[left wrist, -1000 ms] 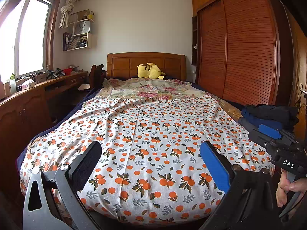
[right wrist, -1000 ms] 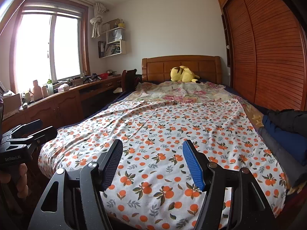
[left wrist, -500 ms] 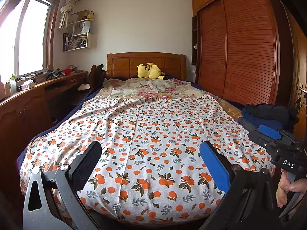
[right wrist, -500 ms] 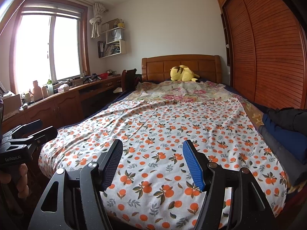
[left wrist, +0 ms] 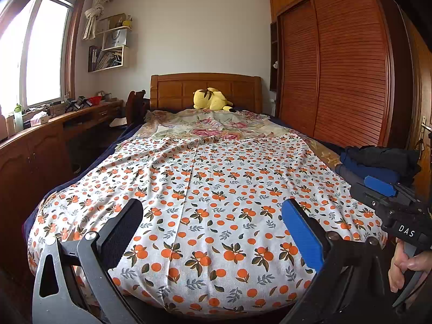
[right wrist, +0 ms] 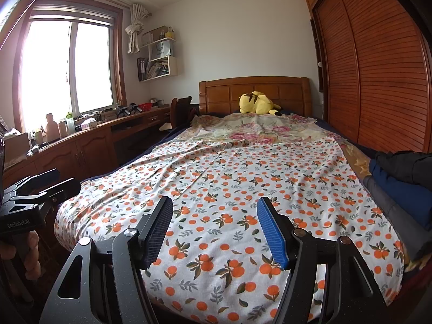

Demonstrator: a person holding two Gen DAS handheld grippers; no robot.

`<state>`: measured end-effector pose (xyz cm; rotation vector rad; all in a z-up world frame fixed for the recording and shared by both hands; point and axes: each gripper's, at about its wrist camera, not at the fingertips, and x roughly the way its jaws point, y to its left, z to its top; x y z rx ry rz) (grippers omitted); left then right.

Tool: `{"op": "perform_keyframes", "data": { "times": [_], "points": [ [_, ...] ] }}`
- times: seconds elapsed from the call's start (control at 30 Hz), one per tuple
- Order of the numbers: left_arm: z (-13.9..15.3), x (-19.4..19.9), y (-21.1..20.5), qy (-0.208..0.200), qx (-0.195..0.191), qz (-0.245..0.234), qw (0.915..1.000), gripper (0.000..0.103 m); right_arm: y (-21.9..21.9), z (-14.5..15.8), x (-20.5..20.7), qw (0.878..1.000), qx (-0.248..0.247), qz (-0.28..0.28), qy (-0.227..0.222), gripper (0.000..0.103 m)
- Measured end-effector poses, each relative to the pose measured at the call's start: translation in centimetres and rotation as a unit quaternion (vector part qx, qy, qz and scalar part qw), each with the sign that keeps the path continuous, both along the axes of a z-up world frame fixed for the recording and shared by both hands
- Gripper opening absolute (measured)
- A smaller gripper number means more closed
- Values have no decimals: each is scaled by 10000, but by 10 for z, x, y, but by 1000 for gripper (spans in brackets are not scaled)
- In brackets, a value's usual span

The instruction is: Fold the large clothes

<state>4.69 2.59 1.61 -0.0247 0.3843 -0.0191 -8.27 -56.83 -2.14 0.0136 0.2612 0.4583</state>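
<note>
A large white cloth with an orange-fruit print (left wrist: 216, 189) lies spread flat over the bed; it also shows in the right wrist view (right wrist: 229, 183). My left gripper (left wrist: 213, 210) is open and empty, held above the cloth's near edge at the foot of the bed. My right gripper (right wrist: 214, 208) is open and empty too, above the same edge. Each gripper shows in the other's view: the right one at the right (left wrist: 388, 197), the left one at the left (right wrist: 40, 189).
A pile of dark blue and black folded clothes (left wrist: 378, 164) lies on the bed's right side, also in the right wrist view (right wrist: 399, 178). A floral sheet (left wrist: 216, 124) and a yellow plush toy (left wrist: 210, 100) lie near the headboard. A wooden desk (right wrist: 94, 140) runs along the left, a wardrobe (left wrist: 337, 67) along the right.
</note>
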Motion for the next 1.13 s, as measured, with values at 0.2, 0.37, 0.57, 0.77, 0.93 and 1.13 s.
{"op": "perform_keyframes", "data": {
  "times": [0.2,0.37,0.57,0.77,0.93,1.13],
  "points": [
    [0,0,0,-4,-4,1,10000,103,-1,0,0,10000,-1,9,6,67],
    [0,0,0,4,3,2,10000,103,-3,-1,0,10000,-1,16,19,67],
    [0,0,0,2,-1,3,10000,103,-4,-1,1,10000,1,28,42,67],
    [0,0,0,6,-7,-3,10000,103,-5,-1,1,10000,19,31,51,67],
    [1,0,0,7,-2,0,10000,102,-5,-1,1,10000,15,34,50,67],
    [0,1,0,6,-6,-6,10000,103,-5,-1,1,10000,20,29,55,67]
  ]
}}
